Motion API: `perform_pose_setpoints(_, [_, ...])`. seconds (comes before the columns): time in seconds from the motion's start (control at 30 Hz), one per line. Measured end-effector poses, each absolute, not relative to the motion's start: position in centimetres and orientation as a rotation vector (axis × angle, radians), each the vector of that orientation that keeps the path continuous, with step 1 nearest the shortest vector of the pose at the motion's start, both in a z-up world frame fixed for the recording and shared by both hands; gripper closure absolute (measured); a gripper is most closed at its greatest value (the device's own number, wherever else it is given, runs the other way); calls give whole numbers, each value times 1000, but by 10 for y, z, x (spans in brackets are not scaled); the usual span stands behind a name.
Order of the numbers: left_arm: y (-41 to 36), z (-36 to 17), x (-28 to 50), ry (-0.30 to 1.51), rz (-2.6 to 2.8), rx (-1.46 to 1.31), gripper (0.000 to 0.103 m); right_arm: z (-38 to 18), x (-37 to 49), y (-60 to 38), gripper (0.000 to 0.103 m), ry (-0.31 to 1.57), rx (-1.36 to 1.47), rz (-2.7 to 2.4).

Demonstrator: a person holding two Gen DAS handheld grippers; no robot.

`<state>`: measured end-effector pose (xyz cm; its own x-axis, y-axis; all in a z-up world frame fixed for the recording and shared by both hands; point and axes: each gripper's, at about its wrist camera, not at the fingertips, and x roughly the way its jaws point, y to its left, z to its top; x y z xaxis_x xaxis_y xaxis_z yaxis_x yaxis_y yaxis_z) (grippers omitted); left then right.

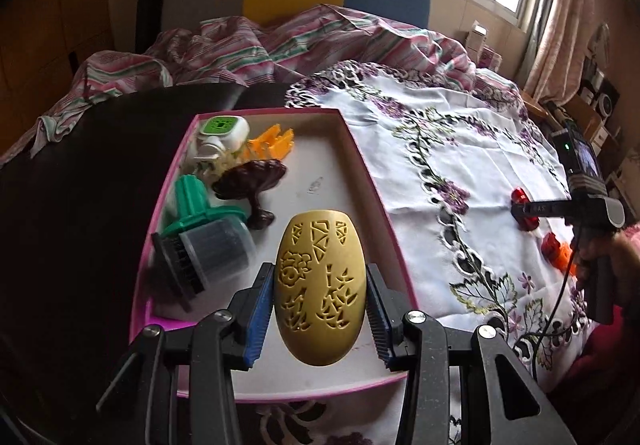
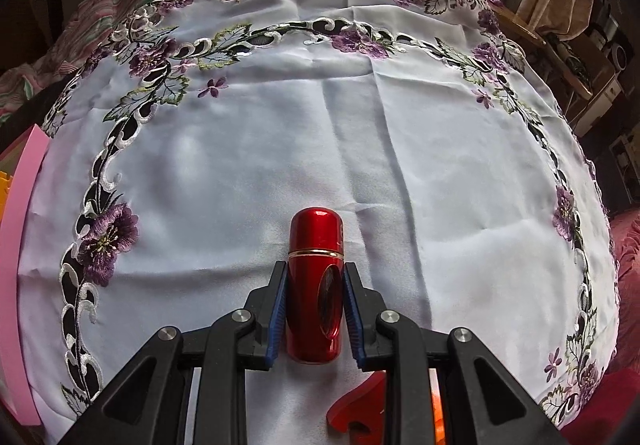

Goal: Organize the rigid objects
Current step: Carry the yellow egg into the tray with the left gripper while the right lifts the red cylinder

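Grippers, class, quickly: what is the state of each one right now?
Left gripper: shut on the yellow carved oval.
Right gripper: shut on the red capsule.

Black claw, blue pads (silver screws).

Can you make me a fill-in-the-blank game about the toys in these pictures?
1. The left gripper holds a gold carved ____-shaped thing.
2. That thing hangs over a box with a ____ rim.
3. The right gripper is shut on a shiny ____ capsule.
4. The capsule is above a white cloth stitched with purple ____.

Missing words: egg; pink; red; flowers
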<state>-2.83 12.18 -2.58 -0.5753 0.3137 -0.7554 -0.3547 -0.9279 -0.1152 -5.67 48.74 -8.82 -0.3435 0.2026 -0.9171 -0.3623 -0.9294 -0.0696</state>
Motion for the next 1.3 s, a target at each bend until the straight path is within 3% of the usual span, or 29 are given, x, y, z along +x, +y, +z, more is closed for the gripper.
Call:
perform_pose_setpoints(0.43, [125, -26, -87, -51, 2436, -1270, 59, -89, -58, 483, 78, 184, -1555, 2312])
perform_pose_setpoints(0.73, [166, -34, -140, 39, 2415, -1274, 59, -89, -59, 484, 77, 195, -1561, 2311])
perform_pose_setpoints(0.87, [187, -37, -154, 163, 2413, -1231, 59, -89, -59, 484, 77, 190, -1562, 2311])
perform_pose_setpoints(1.1, [193, -44, -168, 180, 2436, -1231, 58, -90, -59, 484, 77, 200, -1564, 2310])
perform_pose_setpoints(1.23, [188, -43, -171, 176, 2469, -1223, 48, -91, -60, 481, 77, 197, -1565, 2308])
perform_pose_setpoints(1.3, [183, -42, -171, 168, 2486, -1221, 48, -91, -60, 481, 77, 199, -1565, 2307])
